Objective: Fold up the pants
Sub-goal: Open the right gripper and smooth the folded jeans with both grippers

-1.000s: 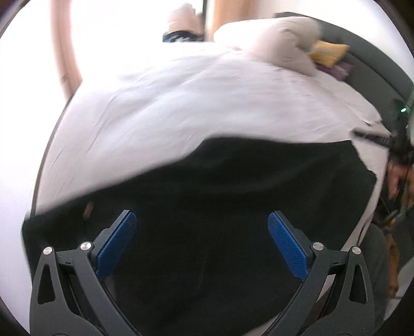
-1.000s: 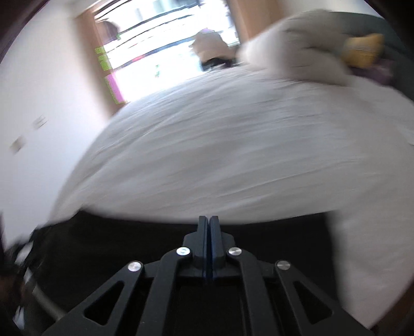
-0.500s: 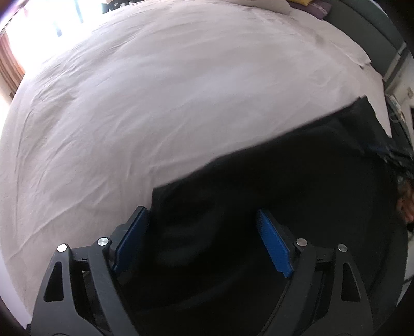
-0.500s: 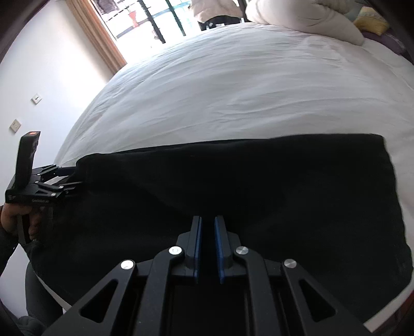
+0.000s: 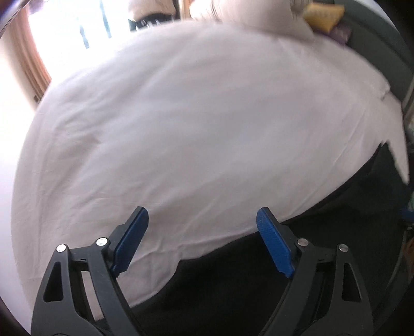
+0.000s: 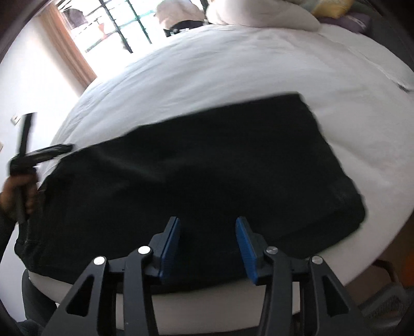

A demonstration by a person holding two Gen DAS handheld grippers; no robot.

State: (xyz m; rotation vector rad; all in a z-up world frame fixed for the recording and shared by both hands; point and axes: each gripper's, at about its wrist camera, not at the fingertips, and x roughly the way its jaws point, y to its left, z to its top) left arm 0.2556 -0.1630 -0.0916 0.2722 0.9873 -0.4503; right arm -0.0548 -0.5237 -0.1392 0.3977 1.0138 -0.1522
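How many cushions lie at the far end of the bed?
2 visible: a yellow cushion at the far right and a purple cushion beside it; others may hide behind the white bedding.

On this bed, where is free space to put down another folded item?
Free: the white sheet between the black pants and the pillows, and the strip right of the pants. Crowded: the near edge, covered by the pants.

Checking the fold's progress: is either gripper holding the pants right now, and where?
Nothing is held. The left gripper stands open over the sheet; the right gripper is opening above the pants, pads clear.
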